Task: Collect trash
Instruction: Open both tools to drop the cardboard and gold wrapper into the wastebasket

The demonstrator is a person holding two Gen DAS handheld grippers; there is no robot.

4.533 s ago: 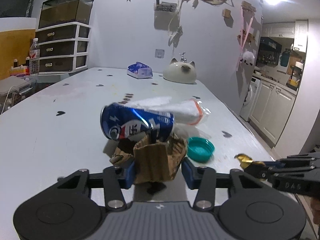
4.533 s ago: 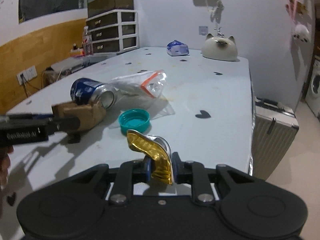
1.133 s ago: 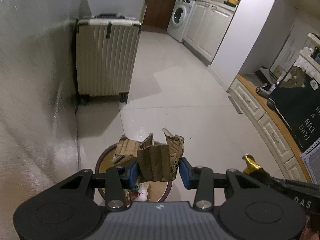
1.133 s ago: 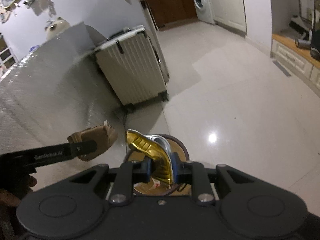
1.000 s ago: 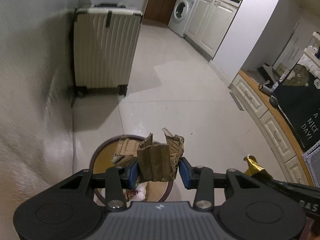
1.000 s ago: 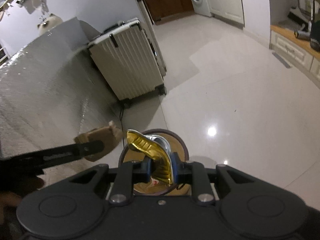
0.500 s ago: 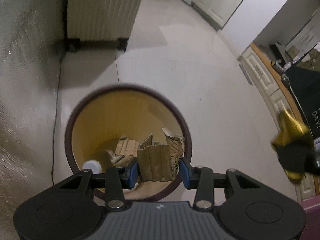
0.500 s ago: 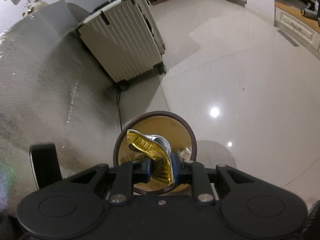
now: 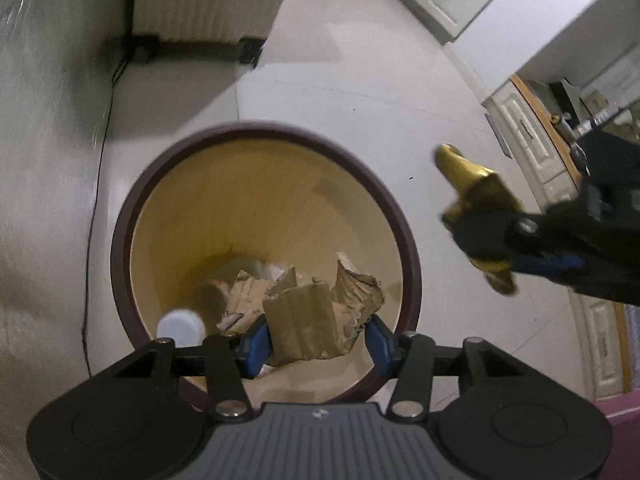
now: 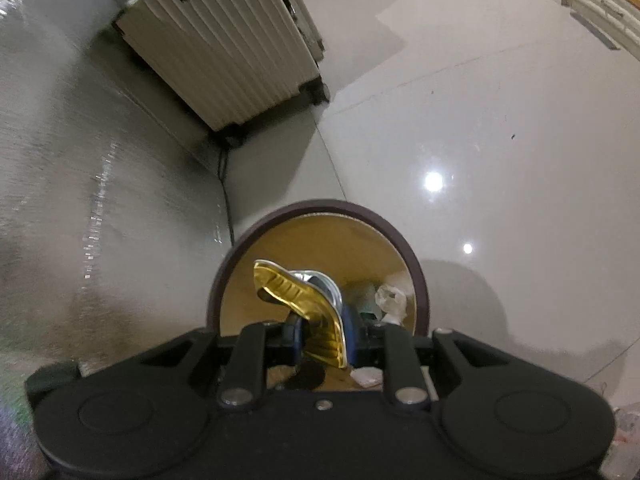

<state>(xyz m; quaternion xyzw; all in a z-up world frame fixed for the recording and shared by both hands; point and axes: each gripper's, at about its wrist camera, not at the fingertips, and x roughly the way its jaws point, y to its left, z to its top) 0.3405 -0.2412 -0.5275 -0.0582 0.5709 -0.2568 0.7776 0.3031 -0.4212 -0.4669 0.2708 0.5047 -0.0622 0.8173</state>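
Glossy floor and a suitcase (image 10: 224,40) lie beyond my jaws. My left gripper (image 9: 316,340) clamps cardboard (image 9: 304,320), my right gripper (image 10: 324,340) gold foil (image 10: 312,304). The bin (image 9: 132,208), ahead earlier, now sits directly below.

Your left wrist camera looks steeply down along its fingers (image 9: 256,346) into the round bin (image 9: 124,216) from close above; the rim fills the middle of the view. Your right wrist camera looks down from a little farther back and tilts more forward, so the bin (image 10: 418,276) sits lower and smaller, with the ribbed suitcase (image 10: 224,44) and floor (image 10: 500,120) beyond. Both views share the bin, the suitcase (image 9: 200,0) and the pale floor (image 9: 360,92). The left view also catches your right gripper (image 9: 480,236) at its right edge.
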